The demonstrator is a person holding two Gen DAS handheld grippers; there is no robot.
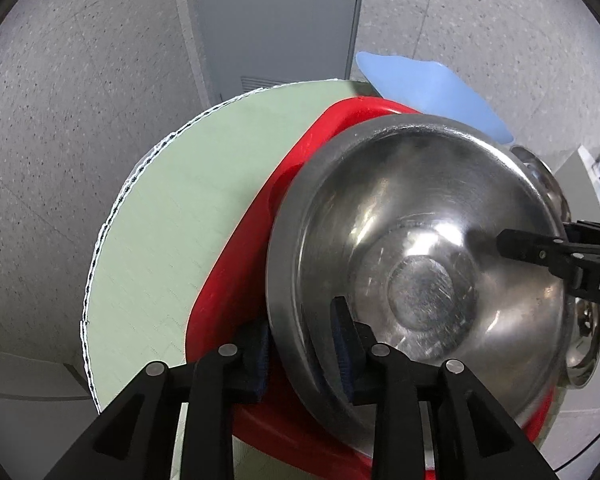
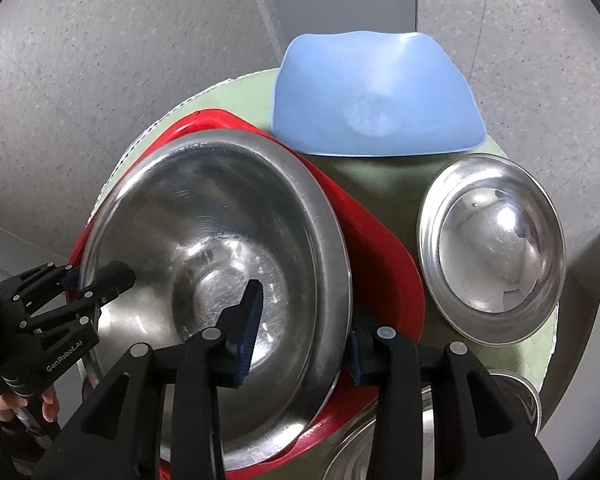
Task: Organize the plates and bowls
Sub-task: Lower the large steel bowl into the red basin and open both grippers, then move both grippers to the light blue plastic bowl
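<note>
Both the left gripper (image 1: 304, 344) and right gripper (image 2: 304, 328) clamp opposite rims of a large round steel bowl (image 2: 220, 240) sitting in a red plastic basin (image 2: 384, 260).

The left gripper (image 1: 304, 344) is straddling the rim of the large steel bowl (image 1: 420, 248), one of its fingers (image 1: 342, 320) lying inside the bowl, the other outside against the red plate (image 1: 236, 272) beneath. Across the bowl, the right gripper (image 1: 540, 256) is reaching in. Beyond the fingers, a blue dish (image 1: 424, 88) is showing; the green counter (image 1: 172, 208) is spreading outside them.
</note>
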